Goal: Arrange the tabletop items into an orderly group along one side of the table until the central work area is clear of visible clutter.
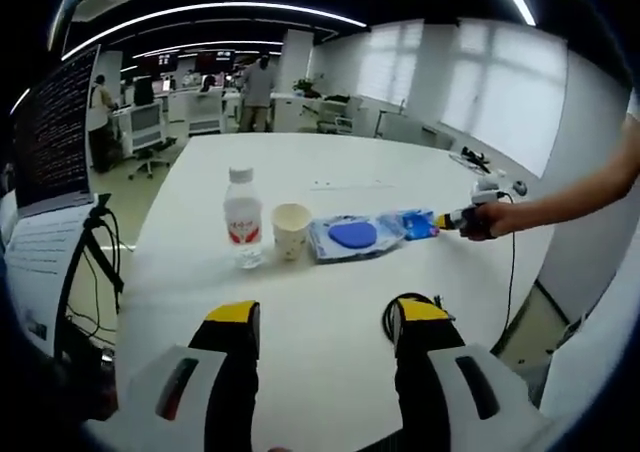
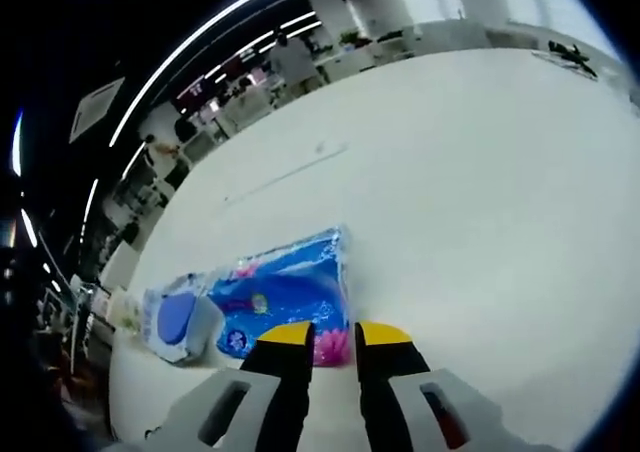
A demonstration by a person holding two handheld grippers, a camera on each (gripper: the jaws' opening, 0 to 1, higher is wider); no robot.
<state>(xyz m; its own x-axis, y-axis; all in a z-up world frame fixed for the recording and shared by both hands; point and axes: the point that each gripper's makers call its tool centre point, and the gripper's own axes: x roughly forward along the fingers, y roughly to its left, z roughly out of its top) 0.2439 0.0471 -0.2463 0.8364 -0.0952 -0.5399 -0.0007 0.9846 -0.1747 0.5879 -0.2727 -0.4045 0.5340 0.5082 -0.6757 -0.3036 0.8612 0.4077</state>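
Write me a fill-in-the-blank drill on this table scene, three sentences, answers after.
1. The paper cup stands between the blue tissue pack and the water ____.
2. The right gripper has its jaws closed on the edge of the ____ pack.
3. The left gripper hangs with its jaws ____ above the white table.

Answers: bottle; tissue; open

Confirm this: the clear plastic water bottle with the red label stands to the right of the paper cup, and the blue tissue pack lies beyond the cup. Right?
Not quite. In the left gripper view the clear plastic water bottle with the red label stands to the left of the paper cup, not the right. The blue tissue pack lies on the cup's other side.
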